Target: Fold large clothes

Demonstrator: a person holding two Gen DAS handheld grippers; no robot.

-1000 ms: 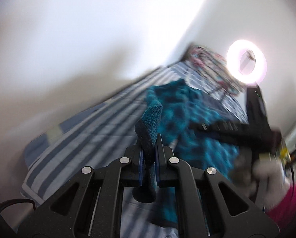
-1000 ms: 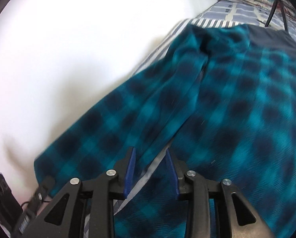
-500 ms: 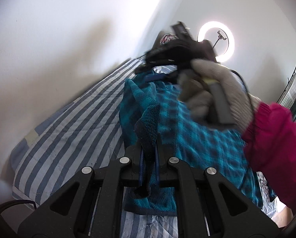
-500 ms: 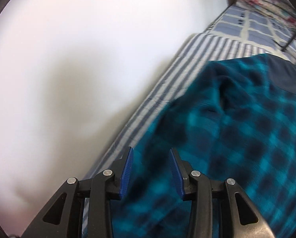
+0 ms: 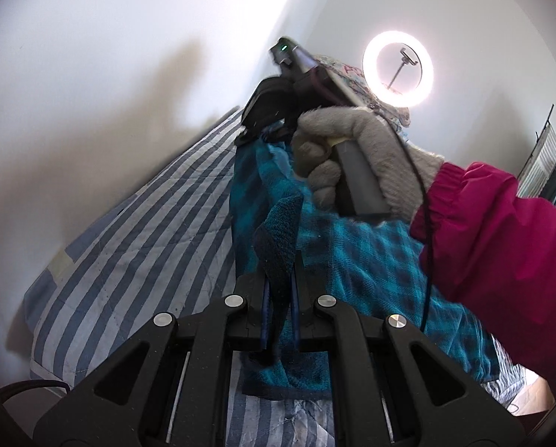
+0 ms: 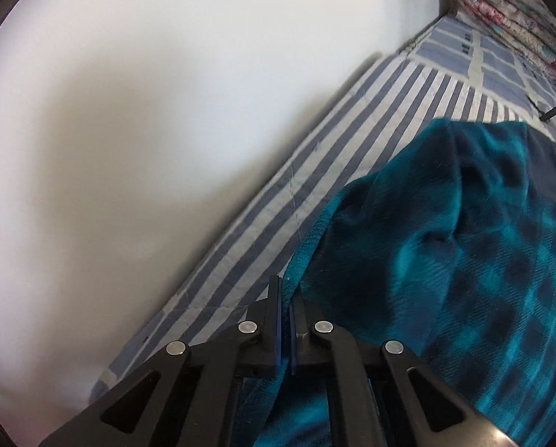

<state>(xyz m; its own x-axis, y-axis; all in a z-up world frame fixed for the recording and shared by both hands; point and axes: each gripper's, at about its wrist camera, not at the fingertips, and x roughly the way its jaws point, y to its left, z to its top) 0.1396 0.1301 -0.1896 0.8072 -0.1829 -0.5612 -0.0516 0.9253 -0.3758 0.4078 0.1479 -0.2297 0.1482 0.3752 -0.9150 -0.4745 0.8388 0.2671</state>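
1. Garment (image 5: 367,260), teal plaid, lies spread on the striped bed (image 5: 136,238), beside the wall (image 5: 110,74).
2. Left gripper (image 5: 278,283) is clenched on a raised fold of it.
3. Right gripper (image 6: 286,298) has just snapped closed at the garment's wall-side edge; whether cloth is caught, I cannot tell.

Bed w/ blue-white striped sheet (image 5: 136,246) along white wall (image 5: 110,56). Lit ring light (image 5: 397,68) at far end, floral quilt bundle (image 6: 508,11) beside it. Black cable (image 5: 21,391) at bed's near corner.
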